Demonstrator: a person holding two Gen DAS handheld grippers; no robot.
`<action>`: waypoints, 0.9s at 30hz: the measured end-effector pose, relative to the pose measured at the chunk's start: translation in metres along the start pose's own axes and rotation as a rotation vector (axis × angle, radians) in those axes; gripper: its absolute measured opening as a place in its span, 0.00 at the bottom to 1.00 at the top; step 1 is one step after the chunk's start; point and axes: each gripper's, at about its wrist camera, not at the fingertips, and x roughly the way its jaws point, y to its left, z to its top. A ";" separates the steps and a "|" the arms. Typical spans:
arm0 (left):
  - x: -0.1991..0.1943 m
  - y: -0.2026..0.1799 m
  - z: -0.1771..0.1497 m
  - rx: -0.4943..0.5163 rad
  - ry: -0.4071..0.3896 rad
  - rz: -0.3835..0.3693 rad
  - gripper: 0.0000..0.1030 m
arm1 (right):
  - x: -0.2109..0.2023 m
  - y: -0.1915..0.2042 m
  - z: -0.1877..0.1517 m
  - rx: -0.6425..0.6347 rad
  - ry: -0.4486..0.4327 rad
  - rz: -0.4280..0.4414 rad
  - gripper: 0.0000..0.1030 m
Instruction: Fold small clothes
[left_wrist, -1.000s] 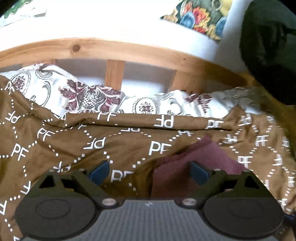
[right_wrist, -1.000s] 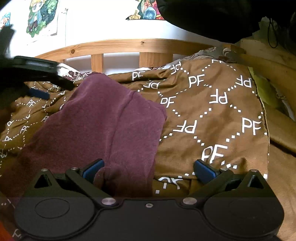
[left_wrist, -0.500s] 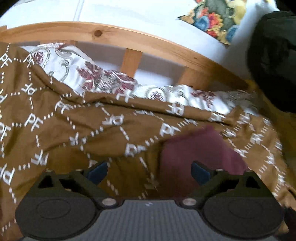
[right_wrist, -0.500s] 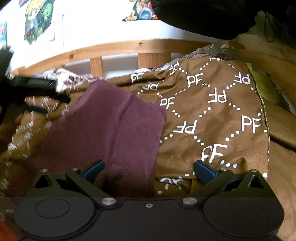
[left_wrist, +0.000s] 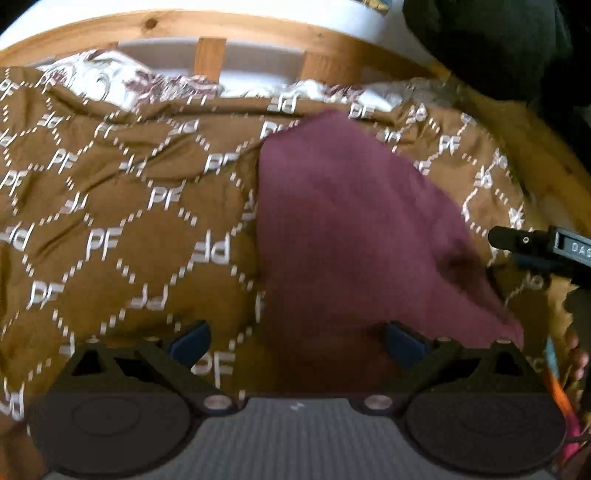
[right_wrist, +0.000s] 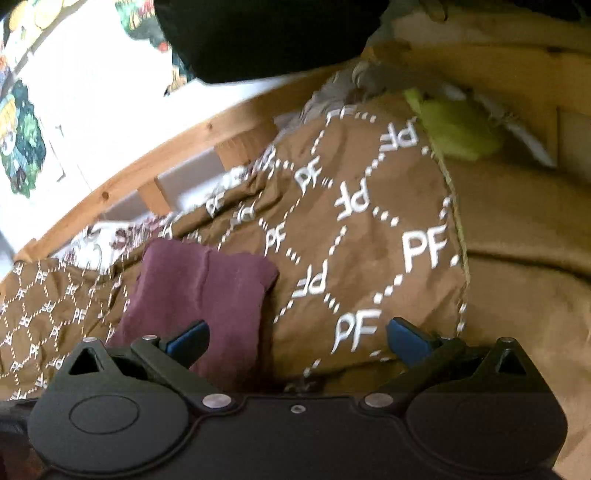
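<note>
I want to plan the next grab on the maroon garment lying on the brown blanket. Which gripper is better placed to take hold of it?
Probably the left gripper: it is open, and the maroon garment fills the view just ahead, its near edge between the fingers. The right gripper is open too, but has the garment only by one finger, off to the side.

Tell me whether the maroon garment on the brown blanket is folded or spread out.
Folded, at least partly: the maroon garment lies compact on the brown blanket, and the right wrist view shows a crease where one layer overlaps another. How neatly, cannot tell.
</note>
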 end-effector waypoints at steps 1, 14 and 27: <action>0.000 0.001 -0.005 -0.024 0.004 0.003 0.99 | 0.000 0.008 -0.002 -0.051 0.018 -0.011 1.00; 0.010 0.019 -0.026 -0.214 0.044 -0.018 1.00 | 0.017 0.037 -0.028 -0.328 0.079 -0.125 1.00; 0.012 0.017 -0.032 -0.205 0.014 -0.010 1.00 | 0.026 0.038 -0.038 -0.344 -0.018 -0.129 1.00</action>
